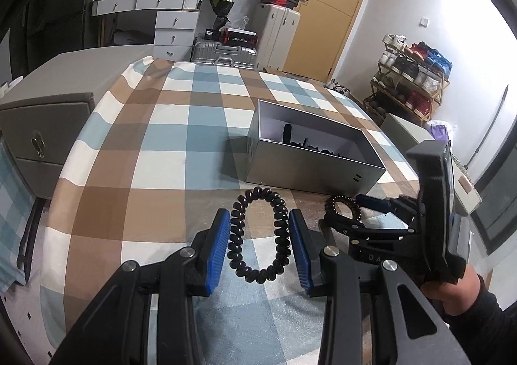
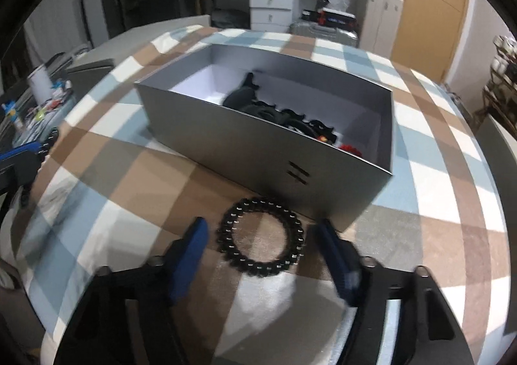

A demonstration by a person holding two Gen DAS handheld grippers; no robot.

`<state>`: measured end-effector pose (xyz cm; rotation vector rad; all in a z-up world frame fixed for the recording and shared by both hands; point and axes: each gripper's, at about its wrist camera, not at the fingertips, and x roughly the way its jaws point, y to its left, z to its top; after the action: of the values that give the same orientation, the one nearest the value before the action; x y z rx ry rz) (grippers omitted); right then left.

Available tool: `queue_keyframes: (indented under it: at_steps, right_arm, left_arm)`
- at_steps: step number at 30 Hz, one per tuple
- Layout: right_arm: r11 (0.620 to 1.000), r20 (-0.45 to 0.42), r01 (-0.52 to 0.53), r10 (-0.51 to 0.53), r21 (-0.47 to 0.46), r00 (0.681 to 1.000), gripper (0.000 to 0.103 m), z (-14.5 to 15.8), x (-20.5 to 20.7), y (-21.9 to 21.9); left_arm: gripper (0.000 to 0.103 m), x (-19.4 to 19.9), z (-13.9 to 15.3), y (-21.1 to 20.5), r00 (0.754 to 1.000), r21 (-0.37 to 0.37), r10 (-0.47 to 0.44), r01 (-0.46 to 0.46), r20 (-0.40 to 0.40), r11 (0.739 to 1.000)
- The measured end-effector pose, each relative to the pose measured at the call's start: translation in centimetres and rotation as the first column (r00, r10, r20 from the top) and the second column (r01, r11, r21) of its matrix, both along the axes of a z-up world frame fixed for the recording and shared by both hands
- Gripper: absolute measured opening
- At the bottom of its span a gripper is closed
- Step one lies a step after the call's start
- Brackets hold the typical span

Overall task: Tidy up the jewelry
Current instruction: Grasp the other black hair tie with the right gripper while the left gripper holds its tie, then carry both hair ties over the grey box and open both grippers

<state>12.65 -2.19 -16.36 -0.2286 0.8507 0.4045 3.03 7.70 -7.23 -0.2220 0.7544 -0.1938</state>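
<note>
On the checked cloth of the counter [image 1: 155, 151], in front of the grey box [image 1: 310, 167]: two ring-shaped jewelry pieces, one between each gripper's spread fingers.

The black coiled band [image 1: 258, 235] is a glossy spiral loop pulled into a tall oval; it lies flat between the blue pads of the left gripper [image 1: 260, 250], whose jaws stand apart, touching neither pad that can be made out. The dark beaded bracelet [image 2: 261, 237], a round ring of small shiny beads, lies just before the box's near wall, between the parted fingers of the right gripper [image 2: 263, 255], clear of both. The box, open-topped with a white interior, holds dark items.
</note>
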Motion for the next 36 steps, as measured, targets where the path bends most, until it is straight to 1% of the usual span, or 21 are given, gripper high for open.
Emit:
queue_keyframes:
  at_steps: [1, 2, 3, 5, 7, 10, 16, 22, 27, 32, 36]
  right_arm:
    - [1.0, 0.004, -0.003, 0.003, -0.004, 1.0, 0.051, 0.0, -0.1, 0.1]
    - [1.0, 0.005, -0.008, 0.008, -0.002, 1.0, 0.048, 0.1, -0.2, 0.1]
    - [1.0, 0.005, -0.008, 0.008, -0.002, 1.0, 0.047, 0.1, -0.3, 0.0]
    - [1.0, 0.005, -0.01, 0.01, 0.003, 1.0, 0.042, 0.1, -0.5, -0.1]
    - [1.0, 0.004, -0.014, 0.014, 0.012, 1.0, 0.04, 0.2, -0.6, -0.3]
    - [0.998, -0.004, -0.022, 0.022, 0.057, 1.0, 0.039, 0.4, -0.9, -0.7]
    - [0.984, 0.015, -0.052, 0.05, 0.171, 0.999, 0.039, 1.4, -2.2, -2.1]
    - [0.955, 0.053, -0.078, 0.066, 0.287, 0.996, 0.039, 2.7, -3.7, -3.6]
    - [0.922, 0.105, -0.109, 0.075, 0.372, 0.992, 0.039, 4.8, -4.2, -4.6]
    - [0.893, 0.162, -0.147, 0.085, 0.426, 0.983, 0.039, 7.3, -3.9, -5.2]
    - [0.882, 0.193, -0.169, 0.091, 0.439, 0.977, 0.039, 9.1, -2.8, -5.3]
  left_arm:
    - [0.031, 0.0, 0.1, 0.0, 1.0, 0.0, -0.001, 0.001, 0.0, 1.0]
    - [0.031, -0.1, 0.1, -0.1, 1.0, -0.001, -0.002, 0.002, 0.0, 1.0]
    - [0.031, -0.1, 0.1, -0.1, 1.0, -0.002, -0.003, 0.003, 0.001, 1.0]
    - [0.031, -0.2, 0.2, -0.2, 1.0, 0.0, -0.009, 0.009, 0.001, 1.0]
    - [0.031, -0.2, 0.2, -0.3, 1.0, 0.002, -0.013, 0.013, 0.002, 1.0]
    - [0.031, -0.2, 0.3, -0.4, 1.0, 0.004, -0.017, 0.017, 0.001, 1.0]
    - [0.031, -0.1, 0.7, -0.8, 1.0, 0.015, -0.022, 0.022, 0.003, 1.0]
    - [0.031, 0.4, 1.2, -1.5, 0.999, 0.03, -0.03, 0.03, 0.012, 0.999]
    - [0.031, 1.3, 2.0, -2.1, 0.999, 0.039, -0.038, 0.036, 0.031, 0.999]
    - [0.032, 2.7, 2.7, -2.9, 0.998, 0.047, -0.047, 0.045, 0.048, 0.998]
    - [0.032, 4.0, 3.1, -3.9, 0.996, 0.064, -0.07, 0.066, 0.058, 0.996]
